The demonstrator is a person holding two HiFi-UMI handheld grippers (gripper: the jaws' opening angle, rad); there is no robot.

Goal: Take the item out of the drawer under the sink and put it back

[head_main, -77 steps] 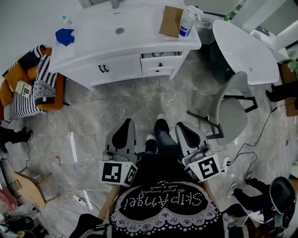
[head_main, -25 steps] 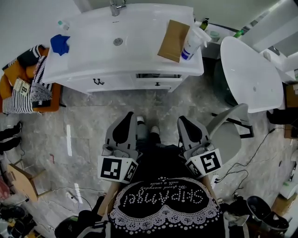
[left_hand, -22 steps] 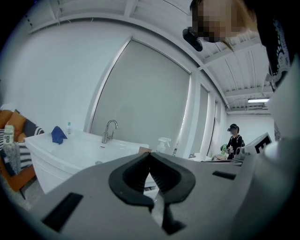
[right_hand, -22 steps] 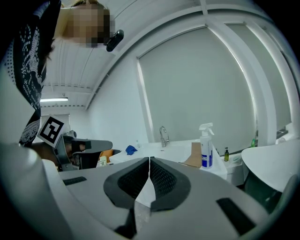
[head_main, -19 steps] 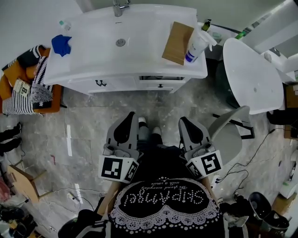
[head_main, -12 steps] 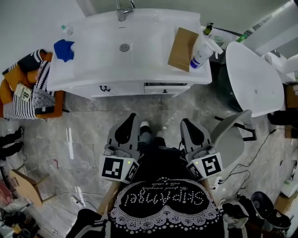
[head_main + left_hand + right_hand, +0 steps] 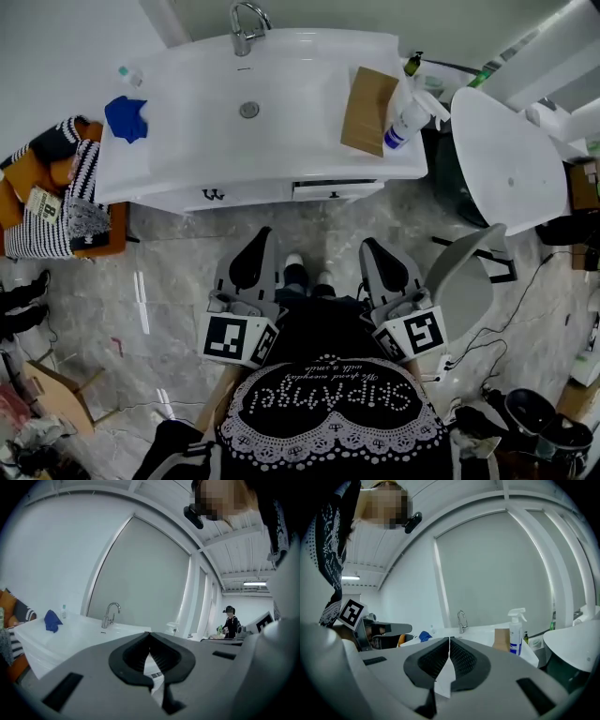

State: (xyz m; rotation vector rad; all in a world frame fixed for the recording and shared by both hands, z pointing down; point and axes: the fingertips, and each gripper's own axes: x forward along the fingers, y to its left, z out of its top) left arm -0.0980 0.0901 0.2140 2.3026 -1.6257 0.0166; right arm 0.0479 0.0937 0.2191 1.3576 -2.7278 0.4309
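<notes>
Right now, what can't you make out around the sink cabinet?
- Inside the drawer: head view, the vanity top overhangs it; only its front edge shows.
- Label on the spray bottle: head view and right gripper view, print too small.
- The small bottle beside the blue cloth: head view, too small to identify.
- Print on the card by the striped cushion: head view, too small.

1. A grey marbled floor (image 7: 178, 272) is seen below.
2. A white sink cabinet (image 7: 281, 131) is set against a pale wall (image 7: 56, 47).
3. A round white table (image 7: 511, 155) and a grey chair (image 7: 461, 281) are placed at its right.
4. An orange seat (image 7: 19, 178) with striped cushions (image 7: 84, 155) is placed at its left.
5. A large framed grey panel (image 7: 497, 573) is seen behind the cabinet.
6. A lit ceiling strip (image 7: 255, 583) is shown farther off.
</notes>
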